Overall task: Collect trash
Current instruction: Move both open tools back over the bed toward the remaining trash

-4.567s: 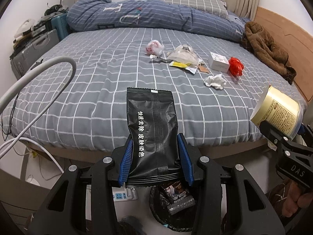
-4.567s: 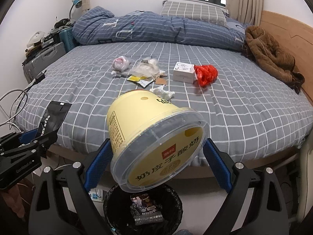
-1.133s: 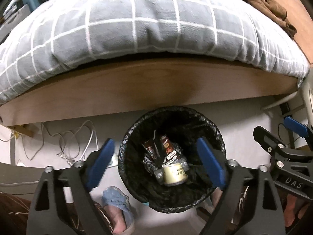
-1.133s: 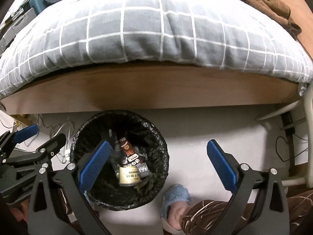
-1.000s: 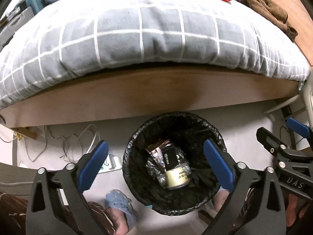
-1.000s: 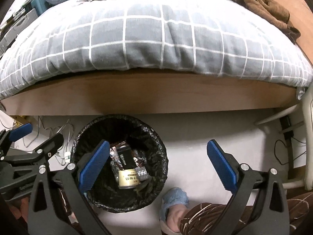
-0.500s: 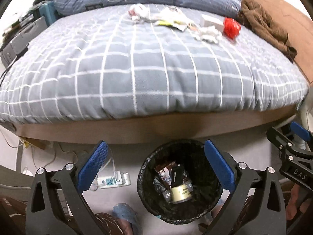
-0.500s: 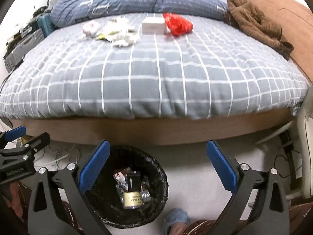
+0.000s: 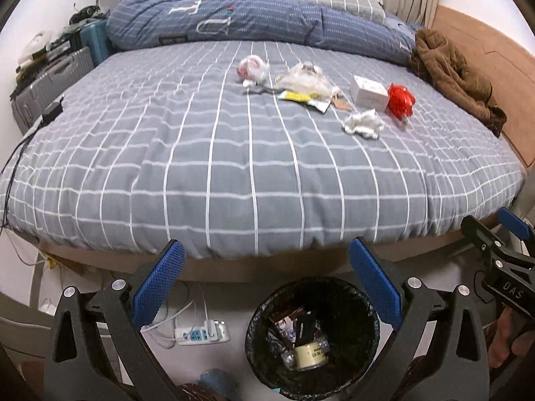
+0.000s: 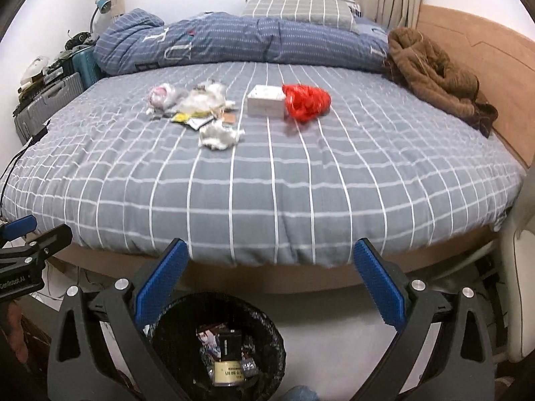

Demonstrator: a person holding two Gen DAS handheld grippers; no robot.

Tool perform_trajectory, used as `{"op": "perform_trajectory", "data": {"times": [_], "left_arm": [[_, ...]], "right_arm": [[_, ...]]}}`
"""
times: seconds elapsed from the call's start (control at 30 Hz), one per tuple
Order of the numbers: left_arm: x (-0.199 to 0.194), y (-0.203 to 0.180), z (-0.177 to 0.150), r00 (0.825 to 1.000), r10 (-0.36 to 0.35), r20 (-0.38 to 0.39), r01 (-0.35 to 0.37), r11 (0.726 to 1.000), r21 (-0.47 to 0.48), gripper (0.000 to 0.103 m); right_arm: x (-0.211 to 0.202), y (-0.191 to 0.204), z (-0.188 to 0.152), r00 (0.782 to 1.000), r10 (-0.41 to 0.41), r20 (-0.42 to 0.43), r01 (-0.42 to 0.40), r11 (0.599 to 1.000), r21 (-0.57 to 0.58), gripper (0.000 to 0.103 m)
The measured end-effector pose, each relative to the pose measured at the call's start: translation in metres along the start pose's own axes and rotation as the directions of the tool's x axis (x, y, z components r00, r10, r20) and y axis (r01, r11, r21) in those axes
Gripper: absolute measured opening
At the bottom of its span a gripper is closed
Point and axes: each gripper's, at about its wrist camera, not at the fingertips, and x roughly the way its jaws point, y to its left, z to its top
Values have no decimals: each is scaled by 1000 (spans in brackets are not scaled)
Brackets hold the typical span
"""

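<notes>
Both grippers, left gripper (image 9: 265, 277) and right gripper (image 10: 271, 275), hold their jaws wide and empty above the black bin (image 9: 362, 304); crumpled tissue (image 9: 364, 123), red bag (image 10: 306, 102) and white box (image 10: 265, 102) lie on the bed (image 9: 234, 167).

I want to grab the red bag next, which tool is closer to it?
Right, as far as I can tell. The red bag sits nearly straight ahead of the right tool. From the left tool, it lies farther off to the right. Both are open.

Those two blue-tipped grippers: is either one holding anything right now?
No. The left gripper and right gripper are both open and empty, above the trash bin.
</notes>
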Motion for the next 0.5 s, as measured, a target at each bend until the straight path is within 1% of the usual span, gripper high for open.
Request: {"op": "perform_trajectory", "data": {"times": [0.23, 0.5], "left_arm": [[0, 3, 25, 999, 3, 32, -3, 1000, -7, 97], [13, 8, 66, 998, 17, 55, -16, 1000, -23, 97]], "right_arm": [[0, 5, 27, 999, -6, 50, 7, 1000, -21, 95], [10, 2, 61, 996, -4, 85, 6, 1000, -29, 95]]}}
